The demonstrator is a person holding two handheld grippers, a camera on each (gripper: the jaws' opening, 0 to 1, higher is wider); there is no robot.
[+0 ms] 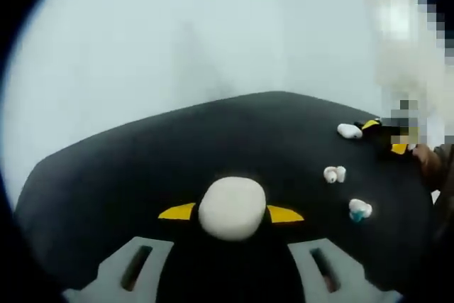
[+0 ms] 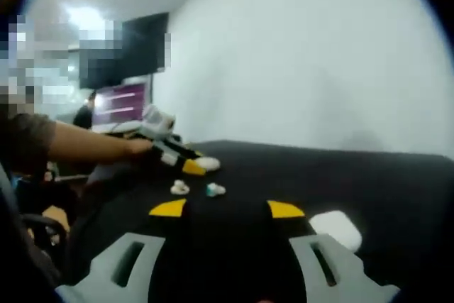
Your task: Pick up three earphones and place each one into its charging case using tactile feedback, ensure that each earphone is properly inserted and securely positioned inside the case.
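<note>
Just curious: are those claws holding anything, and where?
The left claw seems to pinch the white case by its two sides; the right claw is empty.

- Left gripper (image 1: 232, 212): two pale grey jaws, each with a dark oblong slot; fingertips (image 1: 177, 211) yellow, wedge-shaped.
- Right gripper (image 2: 227, 208): the same build, grey slotted jaws with yellow fingertips (image 2: 168, 208).
- Person's arm (image 2: 78, 145): sleeve (image 2: 25, 140) dark olive-brown, ending short of the wrist.
</note>
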